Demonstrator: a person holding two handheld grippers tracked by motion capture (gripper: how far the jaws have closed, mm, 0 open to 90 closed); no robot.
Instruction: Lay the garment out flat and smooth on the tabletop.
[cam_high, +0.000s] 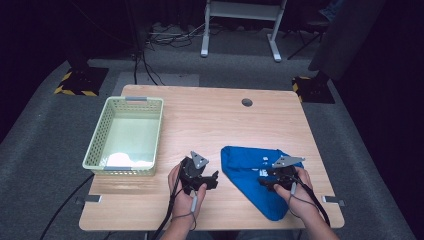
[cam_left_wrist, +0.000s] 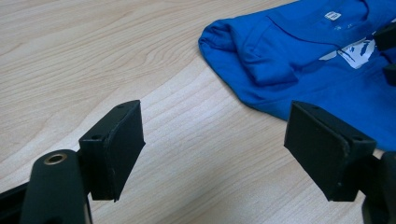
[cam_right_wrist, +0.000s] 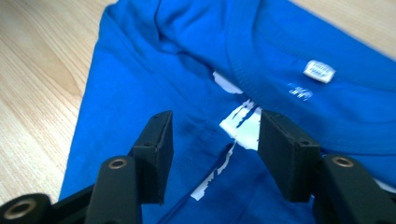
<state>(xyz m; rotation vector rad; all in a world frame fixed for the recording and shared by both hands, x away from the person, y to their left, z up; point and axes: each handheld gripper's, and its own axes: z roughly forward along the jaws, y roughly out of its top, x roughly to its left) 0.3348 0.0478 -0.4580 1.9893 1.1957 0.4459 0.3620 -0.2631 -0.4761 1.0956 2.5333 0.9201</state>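
Note:
A folded blue T-shirt (cam_high: 250, 167) with a white print lies on the wooden table (cam_high: 200, 120) at the front right. My right gripper (cam_high: 265, 181) hovers low over its middle. In the right gripper view, the right gripper (cam_right_wrist: 215, 135) stands open above the T-shirt (cam_right_wrist: 140, 84), over the white print just below the collar and its label, with no cloth pinched. My left gripper (cam_high: 212, 179) sits left of the shirt. In the left gripper view, the left gripper (cam_left_wrist: 215, 135) is wide open over bare wood, with the T-shirt (cam_left_wrist: 289, 60) ahead to its right.
A pale green perforated basket (cam_high: 95, 145) stands at the table's left side with something white (cam_high: 122, 160) in its near end. A round cable hole (cam_high: 246, 102) lies near the far edge. Bare wood stretches between basket and shirt.

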